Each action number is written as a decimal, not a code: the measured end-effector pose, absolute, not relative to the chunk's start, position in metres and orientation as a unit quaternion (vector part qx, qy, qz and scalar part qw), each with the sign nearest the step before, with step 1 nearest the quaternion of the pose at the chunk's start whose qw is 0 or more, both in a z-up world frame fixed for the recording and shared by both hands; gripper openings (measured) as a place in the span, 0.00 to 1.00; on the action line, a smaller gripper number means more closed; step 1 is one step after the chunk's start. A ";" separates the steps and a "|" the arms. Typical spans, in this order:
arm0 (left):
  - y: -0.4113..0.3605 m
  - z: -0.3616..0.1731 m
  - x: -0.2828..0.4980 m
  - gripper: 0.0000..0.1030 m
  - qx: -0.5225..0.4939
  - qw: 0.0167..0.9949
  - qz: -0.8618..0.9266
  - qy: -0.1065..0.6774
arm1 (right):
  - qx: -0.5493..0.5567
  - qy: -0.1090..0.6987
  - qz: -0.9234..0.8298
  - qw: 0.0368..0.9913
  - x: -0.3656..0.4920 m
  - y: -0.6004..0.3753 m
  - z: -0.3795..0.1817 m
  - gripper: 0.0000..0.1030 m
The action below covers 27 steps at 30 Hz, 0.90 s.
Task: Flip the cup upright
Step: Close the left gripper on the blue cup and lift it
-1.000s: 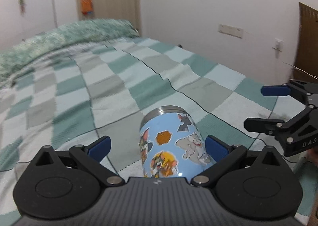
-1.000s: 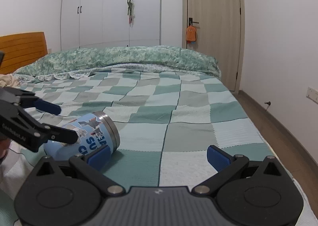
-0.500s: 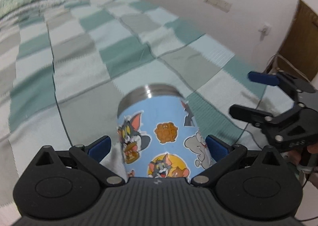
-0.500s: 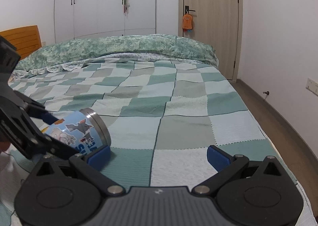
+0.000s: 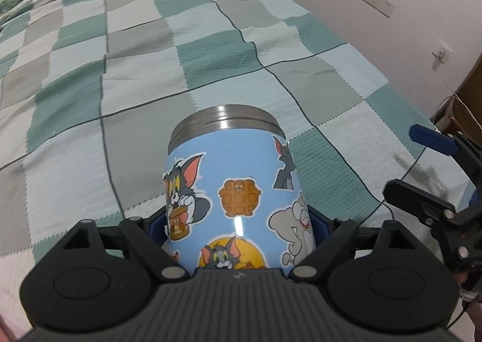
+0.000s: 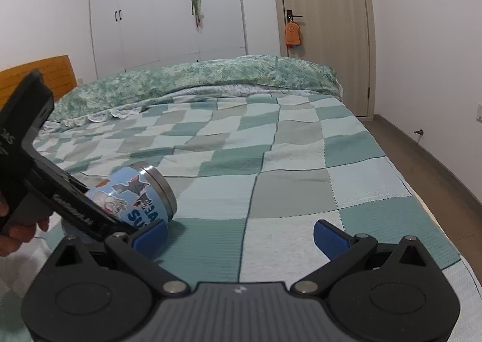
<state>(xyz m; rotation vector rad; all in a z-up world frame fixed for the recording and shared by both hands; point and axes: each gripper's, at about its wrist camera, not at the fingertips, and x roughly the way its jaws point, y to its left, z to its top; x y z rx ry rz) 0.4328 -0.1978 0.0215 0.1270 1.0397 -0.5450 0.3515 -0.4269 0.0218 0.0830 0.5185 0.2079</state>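
A light-blue cartoon-sticker cup [image 5: 238,194] with a steel rim lies tilted on the checked bedspread [image 5: 211,59], its mouth pointing away from me. My left gripper [image 5: 238,226] is shut on the cup's body, its blue pads pressed to both sides. In the right wrist view the cup [image 6: 141,194] sits at the left, partly hidden by the left gripper's body [image 6: 69,203]. My right gripper [image 6: 239,235] is open and empty above the bedspread, to the right of the cup. It also shows at the right edge of the left wrist view [image 5: 421,166].
A green patterned duvet [image 6: 211,80] is bunched across the far end of the bed. The bed's right edge [image 6: 421,191] drops to a wooden floor. White wardrobes [image 6: 168,10] and a door [image 6: 325,26] stand behind. A wooden headboard [image 6: 36,77] is at the left.
My left gripper has closed on the cup, its fingers moving in from wide open. The cup's rim end has risen off the bedspread. The right gripper stays open.
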 end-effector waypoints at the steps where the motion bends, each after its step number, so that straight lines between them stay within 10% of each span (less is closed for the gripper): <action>1: -0.197 0.024 0.429 0.86 0.059 0.832 -0.254 0.489 | 0.045 0.254 0.106 0.960 0.348 -0.427 0.024 1.00; 27: -0.147 0.060 0.252 0.85 -0.014 0.852 -0.173 0.494 | 0.061 0.241 0.205 0.947 0.212 -0.388 0.056 1.00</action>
